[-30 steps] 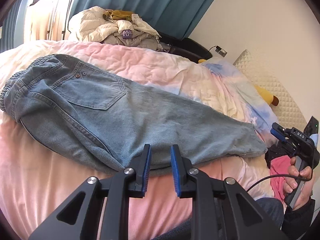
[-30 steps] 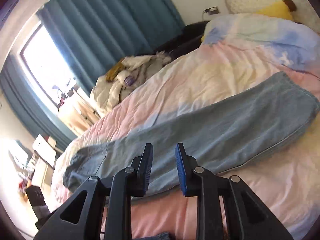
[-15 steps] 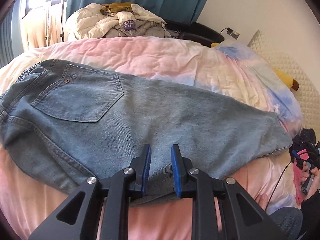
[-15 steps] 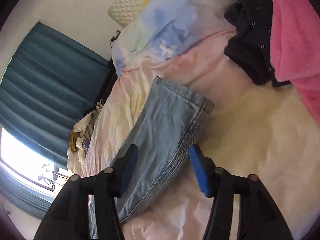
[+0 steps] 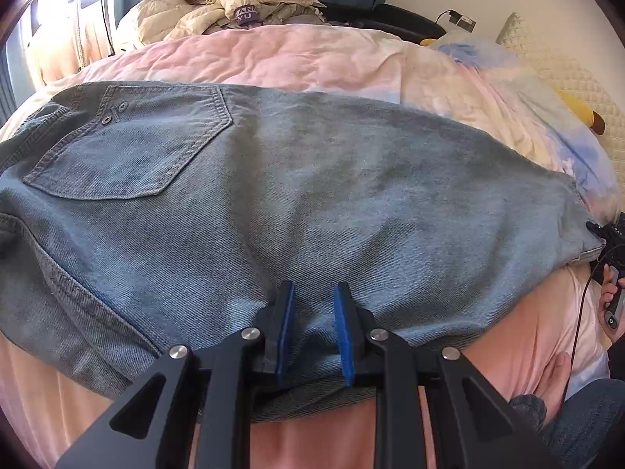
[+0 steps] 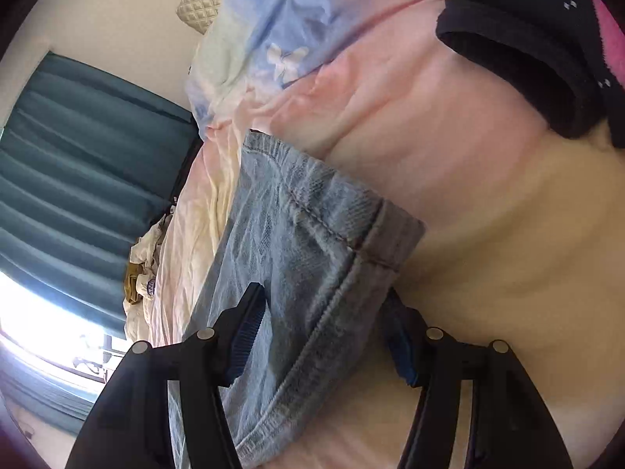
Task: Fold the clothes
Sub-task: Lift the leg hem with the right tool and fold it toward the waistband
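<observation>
I am judging the fold as about half done: the jeans (image 5: 297, 203) are lying doubled lengthwise, one leg stacked on the other, stretched flat across the pink quilt (image 5: 273, 54), and the crosswise folds are not yet made.

My left gripper (image 5: 310, 324) is resting low on the near edge of the denim at 6 o'clock in its view, jaws slightly apart with a narrow gap; whether cloth is sitting between the pads I cannot tell.

My right gripper (image 6: 324, 336) is spread wide, one finger over the cloth and the other under the side seam, straddling the leg hem (image 6: 332, 211) without closing on it. The hem is pointing toward 12 o'clock there.

The denim is looking mid-weight, pale blue, with a visible twill weave, thick stitched seams and a pentagonal back pocket (image 5: 129, 144) at 10 o'clock in the left view. The quilt beneath is looking soft and wrinkly. A rumpled pile of pale clothes (image 5: 230, 11) is sitting at 12 o'clock, and a dark dotted garment (image 6: 523, 54) at 1 o'clock in the right view.
</observation>
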The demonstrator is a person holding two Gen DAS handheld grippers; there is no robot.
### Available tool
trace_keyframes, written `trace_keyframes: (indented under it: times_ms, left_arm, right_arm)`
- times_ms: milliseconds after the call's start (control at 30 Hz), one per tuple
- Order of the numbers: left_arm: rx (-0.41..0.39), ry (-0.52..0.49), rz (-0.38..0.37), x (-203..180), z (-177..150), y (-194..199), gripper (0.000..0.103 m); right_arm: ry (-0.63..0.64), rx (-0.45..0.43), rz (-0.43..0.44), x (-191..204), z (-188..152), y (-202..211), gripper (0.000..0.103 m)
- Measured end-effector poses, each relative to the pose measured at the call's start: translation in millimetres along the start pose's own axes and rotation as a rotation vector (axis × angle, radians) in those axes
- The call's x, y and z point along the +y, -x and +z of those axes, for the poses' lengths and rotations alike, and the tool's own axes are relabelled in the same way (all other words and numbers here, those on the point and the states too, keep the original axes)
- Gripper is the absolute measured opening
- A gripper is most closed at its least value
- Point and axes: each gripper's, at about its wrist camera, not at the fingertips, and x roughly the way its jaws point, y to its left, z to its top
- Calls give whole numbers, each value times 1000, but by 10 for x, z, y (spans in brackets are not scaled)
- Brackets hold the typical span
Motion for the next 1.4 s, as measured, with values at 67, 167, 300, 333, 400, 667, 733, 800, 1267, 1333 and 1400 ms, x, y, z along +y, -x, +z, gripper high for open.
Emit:
trace_keyframes:
  times_ms: [67,167,300,333,400,667,733,800,1267,1333,1400]
  left_arm:
    - [3,4,-1,4,1,2,21]
    - [7,2,-2,23,61,-17,21]
    - [8,0,-5,24,79,-3,21]
    - [11,3,-7,25,82,-4,21]
    - [11,6,-13,33,84,-7,21]
    - [4,9,-22,59,39,27,21]
    - [6,12,-26,62,44,48,21]
    - [5,22,-37,74,56,85,21]
    - [-89,107,-126,278,183,471,21]
    - [-99,129,-132,322,215,495,21]
    - [-106,153,-138,386,242,508,21]
  right_arm:
    - [19,-17,-12,53,-1,-16,60]
    - [51,-42,-42,148,-2,-23,60]
    - [44,-71,-72,207,13,30,38]
    - [55,-81,-74,258,13,64,27]
    - [77,-102,-78,360,13,131,20]
    - [241,-151,-84,1161,2,420,10]
    - [286,-163,-68,1439,-49,496,10]
    - [332,-184,-44,1745,-134,572,10]
    - [749,-256,44,3543,-1612,582,8]
    - [791,-249,53,3646,-1907,514,8]
    - [834,-226,60,3686,-2215,420,7]
